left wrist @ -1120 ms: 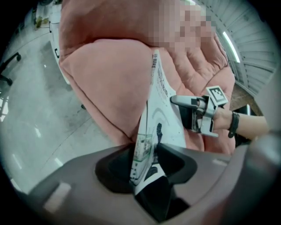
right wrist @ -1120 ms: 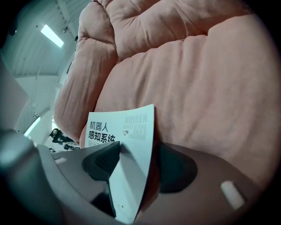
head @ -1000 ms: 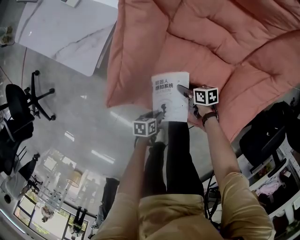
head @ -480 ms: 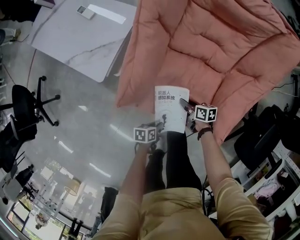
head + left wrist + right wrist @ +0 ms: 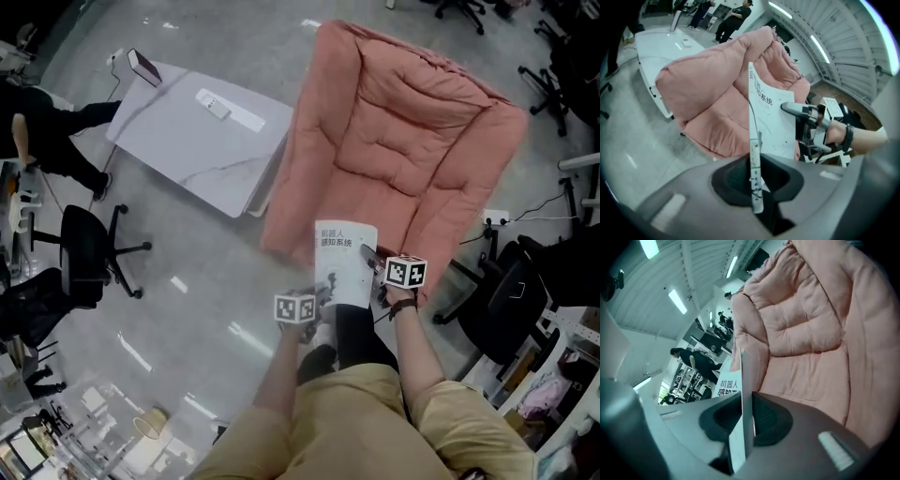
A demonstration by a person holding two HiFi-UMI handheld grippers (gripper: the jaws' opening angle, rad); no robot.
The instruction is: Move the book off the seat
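A white paperback book [image 5: 345, 262] with dark print on its cover is held in the air between both grippers, just in front of the pink padded armchair's [image 5: 412, 141] front edge and off the seat cushion. My left gripper [image 5: 322, 293] is shut on the book's near left edge; the left gripper view shows the book [image 5: 766, 110] edge-on, running down into the jaws. My right gripper [image 5: 372, 263] is shut on its right edge, and the right gripper view likewise shows the book [image 5: 744, 394] pinched in the jaws, with the empty seat [image 5: 811, 366] beyond.
A white marble-look table [image 5: 178, 150] stands left of the armchair with small items [image 5: 216, 105] on it. Black office chairs stand at the left [image 5: 84, 267] and right [image 5: 506, 291]. A person in black [image 5: 42, 141] is at the far left. Grey glossy floor lies between.
Both grippers have drawn the book back off the cushion toward the person. The head view has risen, so the whole armchair and table now show.
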